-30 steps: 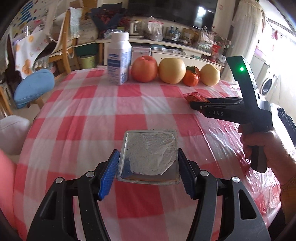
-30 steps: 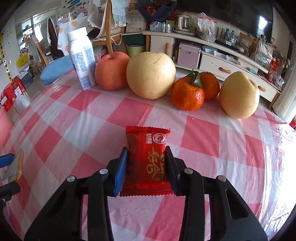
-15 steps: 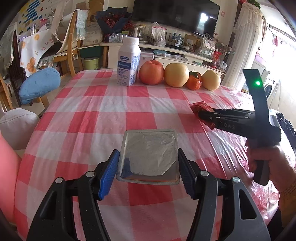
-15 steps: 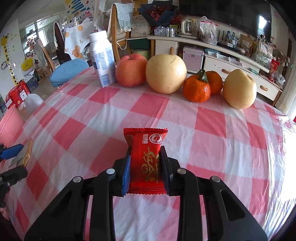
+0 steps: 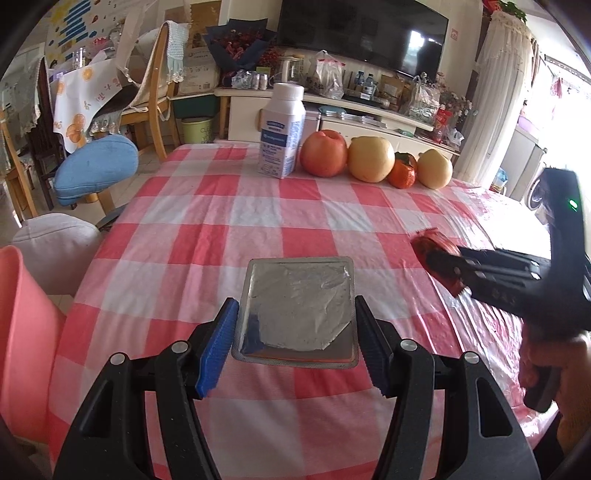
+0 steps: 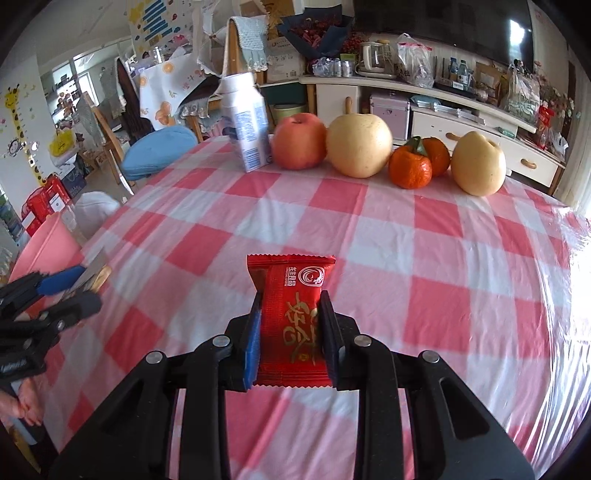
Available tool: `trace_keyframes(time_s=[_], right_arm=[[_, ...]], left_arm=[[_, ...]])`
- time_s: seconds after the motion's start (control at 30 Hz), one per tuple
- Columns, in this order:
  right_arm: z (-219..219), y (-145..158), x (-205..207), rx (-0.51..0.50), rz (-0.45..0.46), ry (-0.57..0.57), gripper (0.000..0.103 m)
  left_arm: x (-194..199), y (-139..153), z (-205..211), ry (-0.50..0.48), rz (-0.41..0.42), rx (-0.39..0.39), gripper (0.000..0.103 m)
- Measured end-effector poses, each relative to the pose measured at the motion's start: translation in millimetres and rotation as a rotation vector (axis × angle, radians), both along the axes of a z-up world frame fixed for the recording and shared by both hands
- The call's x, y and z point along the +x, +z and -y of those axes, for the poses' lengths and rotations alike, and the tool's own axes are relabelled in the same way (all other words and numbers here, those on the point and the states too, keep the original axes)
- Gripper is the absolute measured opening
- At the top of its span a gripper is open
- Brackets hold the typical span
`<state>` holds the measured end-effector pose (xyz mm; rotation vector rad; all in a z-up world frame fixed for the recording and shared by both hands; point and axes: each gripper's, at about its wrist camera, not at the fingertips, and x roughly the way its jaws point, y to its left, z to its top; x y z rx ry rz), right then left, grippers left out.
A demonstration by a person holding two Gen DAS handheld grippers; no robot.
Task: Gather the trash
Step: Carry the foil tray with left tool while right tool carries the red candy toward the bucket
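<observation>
The left gripper (image 5: 295, 332) is clamping a flat foil packet (image 5: 297, 308) above the checked tablecloth (image 5: 229, 221). The right gripper (image 6: 290, 332) is pinching a red snack wrapper (image 6: 291, 314), seemingly lifted off the cloth. At the far edge, a milk carton (image 5: 282, 133) is standing left of the fruit row (image 6: 388, 151).

Red snack wrapper (image 6: 291, 317): gold Chinese characters down the front, plus a white round swirl logo w/ small Chinese text beside it near the top, too small to read. Milk carton (image 6: 249, 136): blue print blocks, illegible. Wall poster (image 6: 153, 14): blue lines, unreadable. Other gripper's body shows faint letters, not legible.
</observation>
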<state>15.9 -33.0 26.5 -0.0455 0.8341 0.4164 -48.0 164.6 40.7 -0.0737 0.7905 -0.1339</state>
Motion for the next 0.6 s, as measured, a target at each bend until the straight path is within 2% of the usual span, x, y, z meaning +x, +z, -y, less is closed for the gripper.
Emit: trace_keyframes(time_s=[0.33, 0.6], right_arm=[[-29.8, 13.0, -41.6, 0.048, -0.019, 0.037, 0.03], [-83.9, 39.8, -65.9, 0.076, 0.014, 0.13, 0.03]], left_arm=[[-8.9, 23.7, -23.3, 0.057, 0.044, -0.024, 0.063], [-16.9, 47.6, -61.8, 0.146, 0.099, -0.046, 0.063]])
